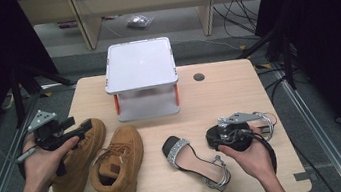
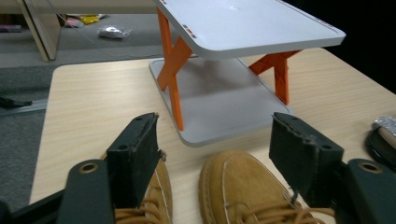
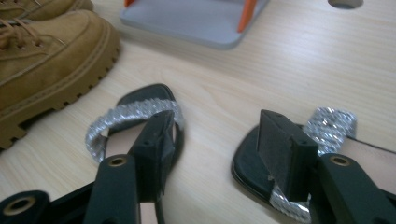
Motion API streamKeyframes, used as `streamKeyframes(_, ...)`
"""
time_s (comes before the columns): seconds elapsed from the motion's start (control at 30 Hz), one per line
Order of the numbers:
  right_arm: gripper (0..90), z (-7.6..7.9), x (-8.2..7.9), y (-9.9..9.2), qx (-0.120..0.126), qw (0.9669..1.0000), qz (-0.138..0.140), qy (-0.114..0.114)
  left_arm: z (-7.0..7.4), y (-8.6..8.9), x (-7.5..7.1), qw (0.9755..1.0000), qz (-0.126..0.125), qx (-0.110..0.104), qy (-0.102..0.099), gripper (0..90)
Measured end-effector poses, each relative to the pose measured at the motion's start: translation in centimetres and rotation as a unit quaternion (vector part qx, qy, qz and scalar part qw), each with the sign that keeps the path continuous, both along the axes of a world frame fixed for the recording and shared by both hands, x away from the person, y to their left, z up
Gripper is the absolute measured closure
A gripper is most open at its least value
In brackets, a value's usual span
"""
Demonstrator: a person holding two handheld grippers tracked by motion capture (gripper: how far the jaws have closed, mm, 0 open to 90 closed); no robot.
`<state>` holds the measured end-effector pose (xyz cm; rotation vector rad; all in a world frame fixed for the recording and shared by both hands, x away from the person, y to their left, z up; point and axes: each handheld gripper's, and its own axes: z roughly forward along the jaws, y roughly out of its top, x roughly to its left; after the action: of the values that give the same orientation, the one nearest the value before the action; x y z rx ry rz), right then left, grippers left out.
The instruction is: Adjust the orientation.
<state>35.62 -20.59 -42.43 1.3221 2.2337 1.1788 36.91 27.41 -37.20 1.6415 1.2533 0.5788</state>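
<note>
The left gripper (image 1: 78,130) hovers with jaws wide and empty over two tan suede lace-up boots (image 2: 243,186), which stand side by side on the pale wooden table (image 1: 219,96). The right gripper (image 3: 212,149) is likewise spread and empty above two black sandals with glittering silver straps (image 3: 135,116). Judged step: approach before grasp. Next move likely calls for lowering onto one shoe, then lifting it toward the white two-tier shelf with orange legs (image 1: 140,65).
</note>
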Motion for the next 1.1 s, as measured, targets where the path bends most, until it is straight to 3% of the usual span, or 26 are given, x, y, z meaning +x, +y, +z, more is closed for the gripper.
streamKeyframes(0.13,49.5,0.5,0.0,0.7,0.000,0.9999,0.009,-0.012,-0.1,-0.2,-0.5,1.0000,-0.003,0.000,0.000,39.2)
streamKeyframes(0.27,52.4,0.8,-0.2,1.5,0.005,1.0000,0.003,-0.002,-0.1,-0.6,-0.7,0.9999,-0.010,-0.005,-0.002,42.0)
streamKeyframes(0.33,54.2,0.9,-0.3,1.6,0.000,1.0000,0.004,0.006,-0.2,-0.8,-1.0,0.9999,-0.016,-0.001,0.007,41.9)
streamKeyframes(0.4,56.8,0.9,-0.3,1.7,-0.005,0.9999,0.010,0.001,-0.5,-1.1,-1.3,0.9997,-0.023,-0.004,0.010,42.0)
streamKeyframes(0.43,62.4,1.0,-0.4,1.8,-0.019,0.9997,0.014,0.003,-0.8,-1.3,-1.8,0.9993,-0.031,-0.007,0.020,42.7)
streamKeyframes(0.5,72.2,1.4,-0.8,2.2,-0.023,0.9995,0.003,0.020,-1.0,-1.4,-2.0,0.9993,-0.032,-0.009,0.017,46.6)
streamKeyframes(0.53,72.2,1.4,-0.8,2.2,-0.023,0.9995,0.003,0.020,-1.2,-1.4,-2.2,0.9990,-0.036,-0.009,0.023,46.6)
streamKeyframes(0.57,79.4,1.5,-0.9,2.3,-0.033,0.9991,0.019,0.017,-1.4,-1.4,-2.6,0.9986,-0.038,-0.014,0.034,53.9)
streamKeyframes(0.67,84.4,1.6,-1.0,2.7,-0.039,0.9984,0.022,0.033,-1.7,-1.4,-2.7,0.9985,-0.038,-0.014,0.036,59.1)
streamKeyframes(0.7,85.9,1.4,-0.9,2.7,-0.047,0.9982,0.030,0.024,-1.7,-1.4,-2.8,0.9985,-0.038,-0.010,0.039,61.4)
streamKeyframes(0.77,88.1,1.3,-0.7,2.8,-0.049,0.9970,0.032,0.051,-1.7,-1.6,-2.9,0.9982,-0.041,-0.013,0.042,68.9)
streamKeyframes(0.9,85.8,1.0,-0.3,2.8,-0.065,0.9956,0.052,0.045,-1.7,-2.0,-3.0,0.9979,-0.047,-0.013,0.041,71.1)
streamKeyframes(0.97,82.0,1.0,-0.3,3.1,-0.075,0.9929,0.053,0.076,-1.7,-2.1,-3.1,0.9979,-0.048,-0.014,0.040,70.2)
streamKeyframes(1.03,76.1,0.8,-0.2,3.4,-0.084,0.9910,0.061,0.085,-1.7,-2.3,-3.1,0.9981,-0.049,-0.012,0.037,68.8)
streamKeyframes(1.1,65.7,0.7,-0.1,3.6,-0.105,0.9844,0.085,0.113,-1.7,-2.3,-3.2,0.9981,-0.048,-0.013,0.035,66.8)
